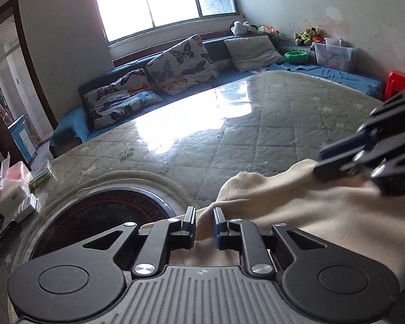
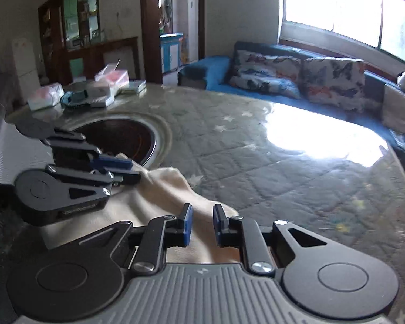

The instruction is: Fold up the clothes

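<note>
Cream garment (image 1: 297, 202) lies bunched at the worktop (image 1: 256, 124) near edge. Left gripper (image 1: 204, 225) and right gripper (image 2: 202, 224) fingers parted, cloth between, unclamped. Advise clenching on matching corners before lifting evenly.

No text, label or brand seems readable anywhere in either view.

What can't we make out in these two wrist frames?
- Cream garment: type and full extent, cut off by the left gripper body, left wrist view.
- Right gripper: blurred there; grip unclear.
- Packets on table: contents blurred, right wrist view.
</note>
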Tool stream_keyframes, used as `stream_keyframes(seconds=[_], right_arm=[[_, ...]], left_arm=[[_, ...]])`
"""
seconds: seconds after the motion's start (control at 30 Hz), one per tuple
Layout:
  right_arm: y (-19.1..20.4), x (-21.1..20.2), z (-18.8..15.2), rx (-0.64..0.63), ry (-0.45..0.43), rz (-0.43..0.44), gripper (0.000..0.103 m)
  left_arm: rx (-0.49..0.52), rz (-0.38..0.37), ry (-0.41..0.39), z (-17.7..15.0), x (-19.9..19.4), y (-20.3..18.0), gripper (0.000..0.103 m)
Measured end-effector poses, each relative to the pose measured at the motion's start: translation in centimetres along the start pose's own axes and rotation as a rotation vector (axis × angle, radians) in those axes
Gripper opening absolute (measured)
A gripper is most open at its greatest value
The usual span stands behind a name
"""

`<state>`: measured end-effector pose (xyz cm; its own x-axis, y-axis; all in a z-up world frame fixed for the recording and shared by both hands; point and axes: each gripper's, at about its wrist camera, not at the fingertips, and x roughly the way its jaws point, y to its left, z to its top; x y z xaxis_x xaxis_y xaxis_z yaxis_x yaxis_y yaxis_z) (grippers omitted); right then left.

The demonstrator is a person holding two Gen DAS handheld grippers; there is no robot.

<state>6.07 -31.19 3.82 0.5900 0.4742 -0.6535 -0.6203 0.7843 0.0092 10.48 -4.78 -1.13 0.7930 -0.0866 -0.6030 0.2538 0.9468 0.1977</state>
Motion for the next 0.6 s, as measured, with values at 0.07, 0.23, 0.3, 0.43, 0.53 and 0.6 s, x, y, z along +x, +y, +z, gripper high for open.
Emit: stream_keyframes(seconds=[0.07, 0.23, 0.3, 0.43, 0.53, 0.6], right_arm=[[-0.1, 1.8, -0.3, 0.011, 0.040, -0.005, 0.015], [-0.8, 2.3, -0.2, 0.032, 0.036, 0.014, 0.014], [-0.9, 1.5, -0.1, 0.031, 0.023, 0.010, 0.014], [-1.1, -1.8, -0.6, 0.009, -0.009, -0.021, 0.015], [-0.8, -4.2, -1.9, -0.004, -0.017, -0.015, 0.015], [-0.5, -4.9, -3.0, -0.004, -0.005, -0.006, 0.015]], left_arm=[[-0.005, -0.029, -0.010, 0.4, -0.7, -0.3, 0.016], [-0.033, -0.128, -0.010, 1.4, -0.3, -1.2, 0.016], [-0.054, -0.141, 0.016, 1.6, 0.7, -1.3, 0.016], [-0.091, -0.142, 0.046, 1.5, 2.2, -1.3, 0.016], [-0.090, -0.136, 0.045, 1.3, 2.2, -1.6, 0.016], [-0.089, -0.131, 0.044, 1.2, 2.2, -1.7, 0.016]])
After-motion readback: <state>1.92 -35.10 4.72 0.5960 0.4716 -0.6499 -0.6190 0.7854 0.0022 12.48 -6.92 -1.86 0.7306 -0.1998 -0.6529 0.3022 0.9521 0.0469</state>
